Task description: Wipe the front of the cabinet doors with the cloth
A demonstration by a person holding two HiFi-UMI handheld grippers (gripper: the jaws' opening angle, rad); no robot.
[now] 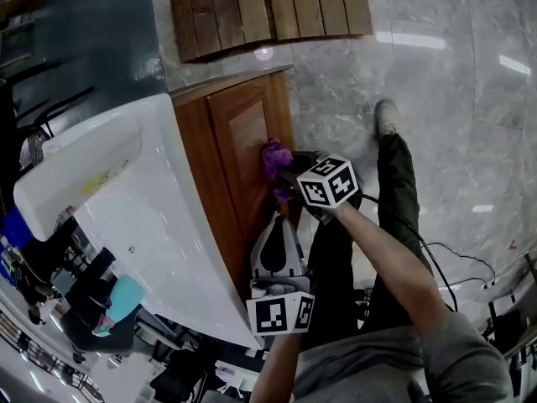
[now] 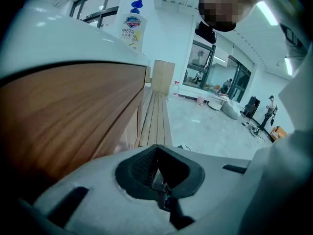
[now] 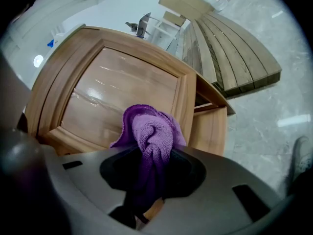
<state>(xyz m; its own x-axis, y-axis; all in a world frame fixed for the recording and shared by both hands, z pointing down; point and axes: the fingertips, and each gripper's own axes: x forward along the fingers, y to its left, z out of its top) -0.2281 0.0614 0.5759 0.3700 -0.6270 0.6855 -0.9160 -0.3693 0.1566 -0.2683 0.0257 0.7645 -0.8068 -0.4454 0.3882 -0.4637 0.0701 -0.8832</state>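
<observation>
My right gripper (image 3: 152, 166) clamped the purple microfibre cloth (image 3: 152, 131) at the panelled wooden cabinet door (image 3: 117, 94); I judged wiping unfinished. The left gripper (image 2: 159, 174) had its jaws together, empty.

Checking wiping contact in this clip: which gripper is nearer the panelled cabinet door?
Right. The right gripper holds the purple cloth up at the cabinet door, close to its panel. The left gripper sits back nearer the person, alongside the cabinet, shut on nothing.

Bright daylight, floor glare, fisheye edges
</observation>
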